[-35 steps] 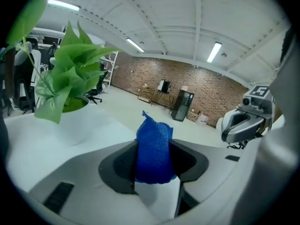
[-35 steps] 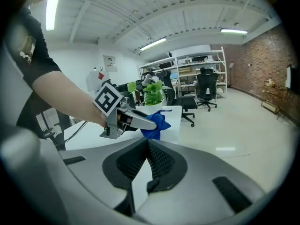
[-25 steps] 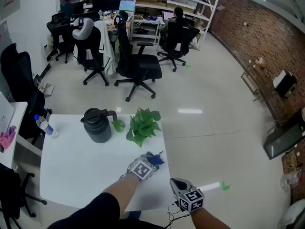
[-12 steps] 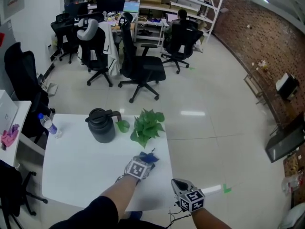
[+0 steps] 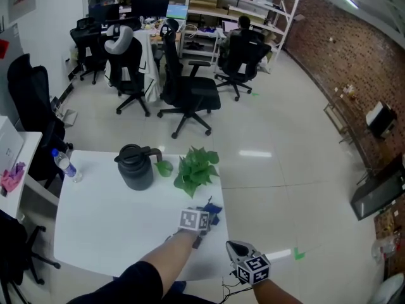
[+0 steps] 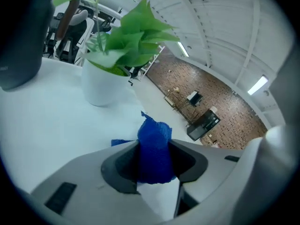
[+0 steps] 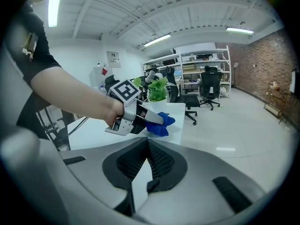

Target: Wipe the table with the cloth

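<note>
While the head view looks down on the white table (image 5: pixel 101 227), the left gripper (image 5: pixel 207 215) sits on the near side of the potted plant (image 5: pixel 196 168), a blue cloth (image 5: pixel 214 211) bunched at its tip. A dark jug (image 5: pixel 135 167) stands left of the plant with a small green cup (image 5: pixel 164 168) between them. The right gripper (image 5: pixel 235 248) hangs nearer the person than the plant, off the table's edge.

Seen from the left gripper view, the jaws are clamped on the cloth, its folds pushing up between the pads, with the plant's white pot just beyond and to the left.

From the right gripper view, that gripper's own jaws are together with nothing between them; ahead, the left gripper holds the cloth in front of the plant. Whether the cloth touches the tabletop I cannot tell.
</note>
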Motion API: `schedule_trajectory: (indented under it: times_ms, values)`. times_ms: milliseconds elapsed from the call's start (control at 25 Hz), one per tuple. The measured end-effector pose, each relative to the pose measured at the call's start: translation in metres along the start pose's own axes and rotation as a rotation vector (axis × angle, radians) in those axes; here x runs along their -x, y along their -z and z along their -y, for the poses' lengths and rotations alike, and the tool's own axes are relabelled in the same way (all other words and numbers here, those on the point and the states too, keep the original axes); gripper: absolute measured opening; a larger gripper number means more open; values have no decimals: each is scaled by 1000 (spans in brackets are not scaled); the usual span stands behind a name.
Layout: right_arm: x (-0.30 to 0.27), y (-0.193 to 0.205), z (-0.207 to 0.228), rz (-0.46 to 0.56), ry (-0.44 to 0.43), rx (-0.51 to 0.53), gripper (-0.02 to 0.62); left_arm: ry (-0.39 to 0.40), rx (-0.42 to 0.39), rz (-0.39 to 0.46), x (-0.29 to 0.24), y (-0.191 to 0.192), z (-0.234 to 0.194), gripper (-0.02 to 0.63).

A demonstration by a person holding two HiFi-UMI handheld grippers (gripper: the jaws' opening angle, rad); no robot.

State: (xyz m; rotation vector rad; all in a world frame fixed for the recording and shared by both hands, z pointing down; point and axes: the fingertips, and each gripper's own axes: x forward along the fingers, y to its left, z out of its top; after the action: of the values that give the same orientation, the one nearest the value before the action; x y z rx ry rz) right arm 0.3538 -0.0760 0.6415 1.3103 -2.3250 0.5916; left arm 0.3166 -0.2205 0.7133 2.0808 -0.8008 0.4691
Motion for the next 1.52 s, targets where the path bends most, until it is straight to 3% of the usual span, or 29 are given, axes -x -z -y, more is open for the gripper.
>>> schedule_trajectory:
  times_ms: [120,320,520,640,880,1040,1160,1240,1520]
  values:
    - [3,6,0,-15,7,-2,14,-72,17,-54,-11,6,-5,174]
    - [7,12,0,-33,19,-4,14,-253,-42,-139,-17,3,-19,170]
    - [9,11,0,-37,24,9,14,-279,-47,-102,-12,1,-24,166]
    - [8,12,1,-40,27,15,14,-234,6,-101,-5,4,-26,166]
    - [6,13,2,-46,27,19,14,-262,19,-75,30,2,-59,166]
    - [6,8,11,-27,42,-8,14,-169,110,-11,34,-2,-54,166]
    - [7,6,16,-21,47,-18,14,8,190,42,13,-7,-19,167]
    - [8,8,18,-27,55,-19,14,96,228,31,-4,-5,5,167]
    - [16,18,26,-54,85,-32,14,117,298,-16,-27,6,8,167]
